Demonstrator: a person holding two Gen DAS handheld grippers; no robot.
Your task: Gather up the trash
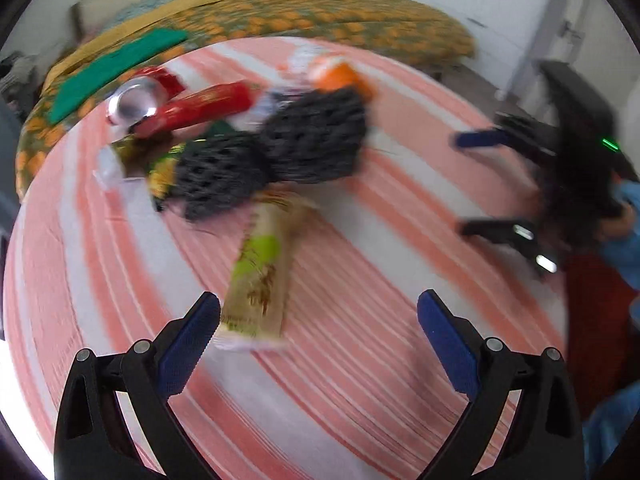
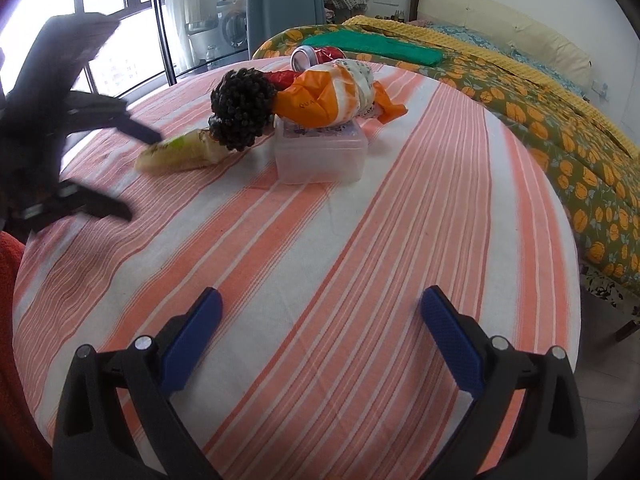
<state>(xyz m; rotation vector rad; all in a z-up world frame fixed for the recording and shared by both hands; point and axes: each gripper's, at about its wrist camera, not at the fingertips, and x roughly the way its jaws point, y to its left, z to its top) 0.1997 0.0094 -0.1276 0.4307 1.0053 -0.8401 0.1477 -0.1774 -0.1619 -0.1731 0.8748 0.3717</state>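
A pile of trash lies on the striped table [image 2: 360,240]. It holds a green and tan wrapper [image 1: 260,276] [image 2: 180,154], black foam netting [image 1: 276,156] [image 2: 240,110], an orange and white plastic bag [image 2: 328,94] [image 1: 340,74], a red wrapper [image 1: 204,108], a crushed can [image 1: 136,102] [image 2: 306,58] and a clear plastic box [image 2: 320,152]. My left gripper [image 1: 318,316] is open and empty, its left finger beside the wrapper's near end; it also shows in the right wrist view [image 2: 136,172]. My right gripper [image 2: 320,312] is open and empty, well short of the pile; it also shows in the left wrist view [image 1: 476,184].
A bed with an orange-patterned cover [image 2: 540,120] and a folded green cloth [image 2: 380,50] [image 1: 116,68] stands just behind the table. Windows [image 2: 120,20] are at the far left. The left wrist view is blurred by motion.
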